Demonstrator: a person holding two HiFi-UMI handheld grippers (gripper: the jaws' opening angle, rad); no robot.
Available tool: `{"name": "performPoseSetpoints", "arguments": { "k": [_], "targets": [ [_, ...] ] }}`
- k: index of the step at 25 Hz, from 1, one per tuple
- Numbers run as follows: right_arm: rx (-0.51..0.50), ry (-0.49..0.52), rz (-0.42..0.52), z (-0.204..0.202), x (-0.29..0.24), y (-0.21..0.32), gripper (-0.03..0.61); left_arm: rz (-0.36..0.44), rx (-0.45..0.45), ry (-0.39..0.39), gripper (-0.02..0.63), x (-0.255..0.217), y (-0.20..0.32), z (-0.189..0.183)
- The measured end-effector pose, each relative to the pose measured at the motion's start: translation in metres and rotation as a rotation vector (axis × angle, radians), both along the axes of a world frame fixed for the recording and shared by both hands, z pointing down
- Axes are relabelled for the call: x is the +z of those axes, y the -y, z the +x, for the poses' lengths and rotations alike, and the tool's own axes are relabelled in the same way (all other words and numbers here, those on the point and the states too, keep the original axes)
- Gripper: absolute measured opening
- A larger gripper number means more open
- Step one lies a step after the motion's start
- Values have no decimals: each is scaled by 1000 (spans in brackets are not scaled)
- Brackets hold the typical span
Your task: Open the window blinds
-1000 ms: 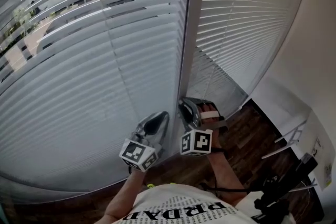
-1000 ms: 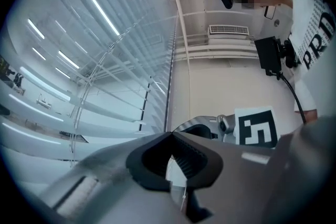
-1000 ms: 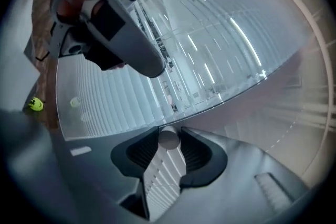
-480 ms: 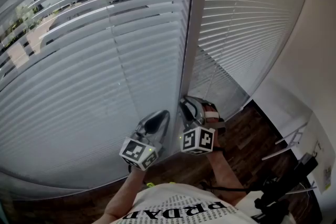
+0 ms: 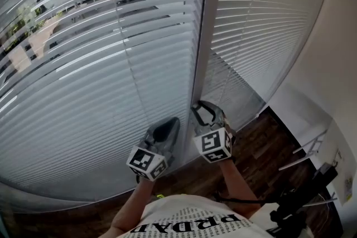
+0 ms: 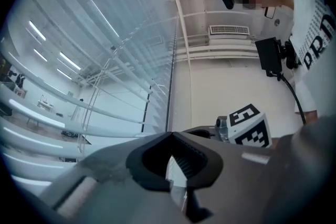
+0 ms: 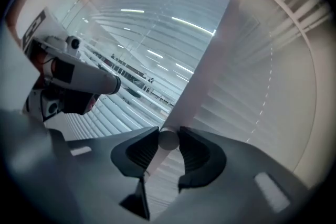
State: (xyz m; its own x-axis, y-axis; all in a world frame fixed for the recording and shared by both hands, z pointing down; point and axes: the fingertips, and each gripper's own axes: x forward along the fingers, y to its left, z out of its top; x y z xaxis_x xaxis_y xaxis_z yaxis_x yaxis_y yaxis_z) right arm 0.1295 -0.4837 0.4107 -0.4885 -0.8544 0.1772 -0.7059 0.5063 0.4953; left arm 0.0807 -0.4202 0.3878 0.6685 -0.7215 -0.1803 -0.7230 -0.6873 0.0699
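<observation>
White slatted blinds; left panel's slats tilted partly open, outdoors showing between
Right tongs clamp the round wand; left tongs pressed together, empty

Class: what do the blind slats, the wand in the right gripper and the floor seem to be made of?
Slats: thin, white, satin sheen, likely painted aluminium or plastic.
Wand: smooth pale round rod, probably plastic.
Floor: dark plank grain, wood or laminate.
</observation>
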Motion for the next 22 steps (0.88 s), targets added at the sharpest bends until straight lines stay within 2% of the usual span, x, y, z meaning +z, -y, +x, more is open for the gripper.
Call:
{"name": "performPoseSetpoints", "arguments": {
  "k": [6,12,15,22],
  "targets": [
    [-3,261,-119,5,-4,3,129,-9,7,9,-8,3,2,4],
    [-12,422,-186,9,-4,4,130,-13,19,11,-9,3,2,9],
    [-9,454,-192,10,-3,3,130,-20,23,14,-8,6,1,12],
    [0,437,-200,10,-3,5,130,-31,32,10,-8,8,5,21]
  ]
}}
